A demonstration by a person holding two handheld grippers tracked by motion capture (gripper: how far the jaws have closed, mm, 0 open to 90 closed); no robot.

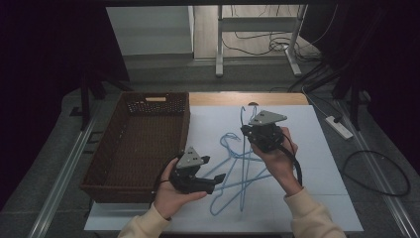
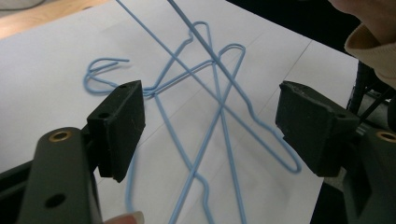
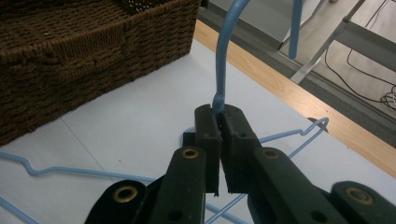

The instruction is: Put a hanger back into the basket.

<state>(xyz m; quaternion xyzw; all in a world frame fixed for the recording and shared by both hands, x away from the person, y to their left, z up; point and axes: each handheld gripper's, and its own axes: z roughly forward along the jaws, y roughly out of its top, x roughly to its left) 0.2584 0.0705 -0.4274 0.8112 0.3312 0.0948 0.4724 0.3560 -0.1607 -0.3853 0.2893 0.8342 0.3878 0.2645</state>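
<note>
- Left gripper: jaws wide apart, nothing between them.
- Blue hangers lie crossed (a tangle) mid-frame on white sheet.
- Sleeve upper right.

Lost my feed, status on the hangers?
Right hand-held gripper shut on hanger. Left hand-held gripper open, empty. Other hangers tangled beneath.

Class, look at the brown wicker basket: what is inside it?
The basket shows a bare woven floor with no hanger in it. Its near wall hides the closest strip of floor, so that part cannot be checked.
</note>
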